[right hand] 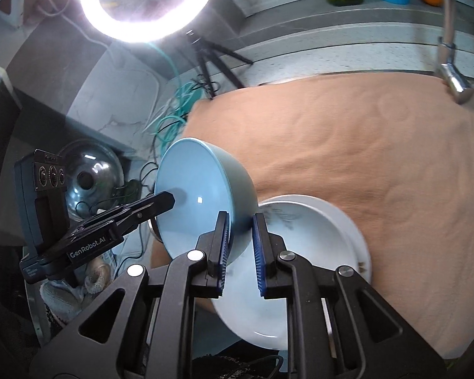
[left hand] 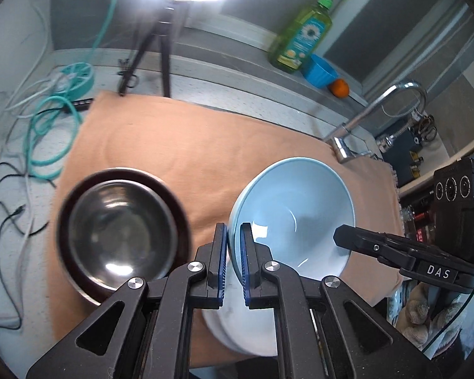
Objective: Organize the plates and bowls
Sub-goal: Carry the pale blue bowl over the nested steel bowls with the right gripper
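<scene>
Blue-padded fingers of my left gripper (left hand: 233, 243) were clenched on the near rim of the pale blue ceramic bowl (left hand: 295, 211), lower centre of frame. My right gripper (right hand: 240, 238) clasped its opposite wall. Tipped on edge, the bowl hung between both claws, directly above the white plate stack (right hand: 303, 271); the steel bowl (left hand: 120, 227) sat left.

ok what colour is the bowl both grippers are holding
Light blue bowl, inside and out; clearest in the left wrist view.
</scene>
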Tool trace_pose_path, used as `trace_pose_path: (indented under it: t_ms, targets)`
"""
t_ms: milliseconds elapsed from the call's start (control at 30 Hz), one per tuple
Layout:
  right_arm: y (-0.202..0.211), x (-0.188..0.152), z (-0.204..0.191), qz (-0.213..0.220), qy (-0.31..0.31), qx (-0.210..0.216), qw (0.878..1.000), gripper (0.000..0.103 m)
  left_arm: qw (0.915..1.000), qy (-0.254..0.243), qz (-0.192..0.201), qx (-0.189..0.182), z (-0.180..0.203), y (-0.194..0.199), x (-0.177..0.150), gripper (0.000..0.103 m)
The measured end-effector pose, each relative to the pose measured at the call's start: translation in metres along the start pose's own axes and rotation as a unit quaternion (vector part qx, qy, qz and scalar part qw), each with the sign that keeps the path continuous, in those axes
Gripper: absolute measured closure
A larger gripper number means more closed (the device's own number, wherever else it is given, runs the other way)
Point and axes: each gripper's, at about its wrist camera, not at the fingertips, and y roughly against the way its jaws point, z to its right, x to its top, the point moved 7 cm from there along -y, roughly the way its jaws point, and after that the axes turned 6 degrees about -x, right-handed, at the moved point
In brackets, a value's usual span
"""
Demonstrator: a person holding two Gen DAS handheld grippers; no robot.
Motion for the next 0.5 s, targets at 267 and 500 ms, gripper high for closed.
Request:
trace_pose_path:
  t_ms: [267, 500]
  targets:
    - [-0.032, 0.006, -0.056, -0.018, 0.034, 0.021, 0.999, 0.088, 0.9988, 0.032, 0.019, 0.032, -0.049, 0.027, -0.002, 0.096]
    - [-0.067, 0.008, -0.084, -0.046, 0.041, 0.031, 0.998, 0.087, 0.9965, 0.061, 0.014, 0.055, -0.087, 0.030, -0.004, 0.096]
